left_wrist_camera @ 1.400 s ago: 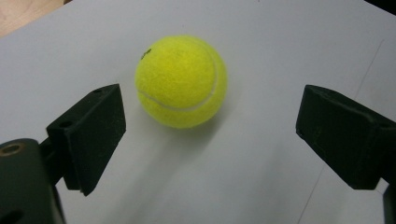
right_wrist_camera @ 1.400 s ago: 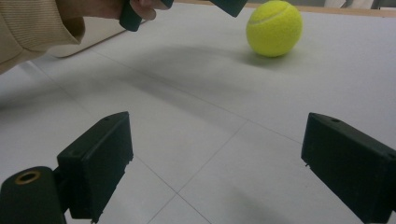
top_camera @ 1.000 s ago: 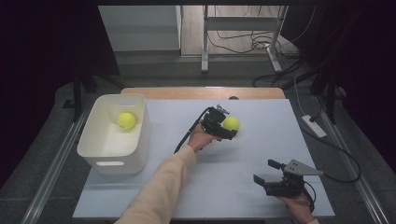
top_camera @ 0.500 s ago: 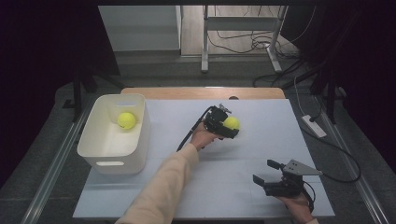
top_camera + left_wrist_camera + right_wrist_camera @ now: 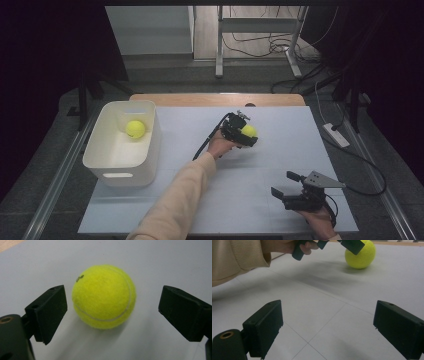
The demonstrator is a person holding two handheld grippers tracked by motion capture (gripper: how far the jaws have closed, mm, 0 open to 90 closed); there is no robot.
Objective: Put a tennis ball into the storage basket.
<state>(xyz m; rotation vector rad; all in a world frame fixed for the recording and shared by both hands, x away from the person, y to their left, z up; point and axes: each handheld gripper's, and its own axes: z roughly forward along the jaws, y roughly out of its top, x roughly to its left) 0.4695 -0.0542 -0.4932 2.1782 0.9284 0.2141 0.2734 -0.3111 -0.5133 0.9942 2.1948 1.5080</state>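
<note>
My left gripper (image 5: 112, 315) is wide open, tennis ball (image 5: 104, 296) between its jaws, untouched. My right gripper (image 5: 329, 327) is wide open over bare table (image 5: 317, 315), ball well ahead.

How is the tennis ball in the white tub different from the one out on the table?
The tennis ball in the tub lies inside the white tub, walled in; the tennis ball on the table rests on the open grey surface. The tub ball has nothing near it; the table ball sits between the open jaws of the left hand-held gripper, ungripped. Both are yellow-green and look alike.
</note>
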